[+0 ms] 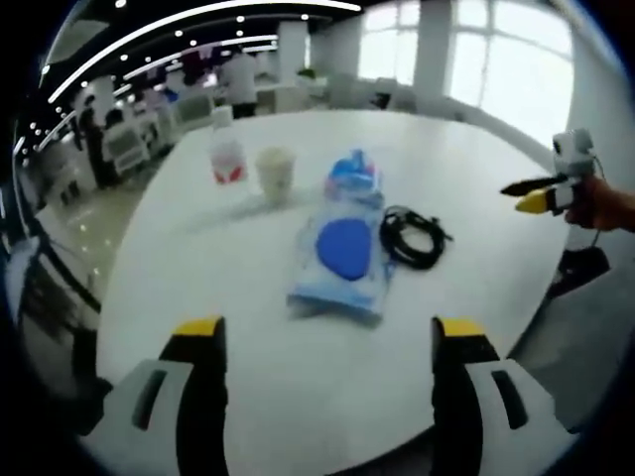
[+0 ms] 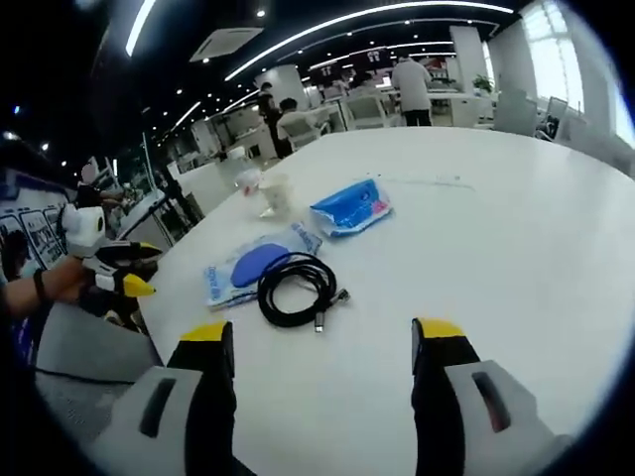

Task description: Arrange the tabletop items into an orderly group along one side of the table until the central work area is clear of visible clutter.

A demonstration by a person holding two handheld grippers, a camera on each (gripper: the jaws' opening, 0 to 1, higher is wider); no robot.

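Sorting not begun. Black cable, blue packets, paper cup and probably a bottle lie mid-bench. Left claw spread, empty; right claw likewise. Everything left to move.

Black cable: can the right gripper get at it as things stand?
Probably yes: the right gripper is open, and the black cable lies just ahead on bare table with nothing between.
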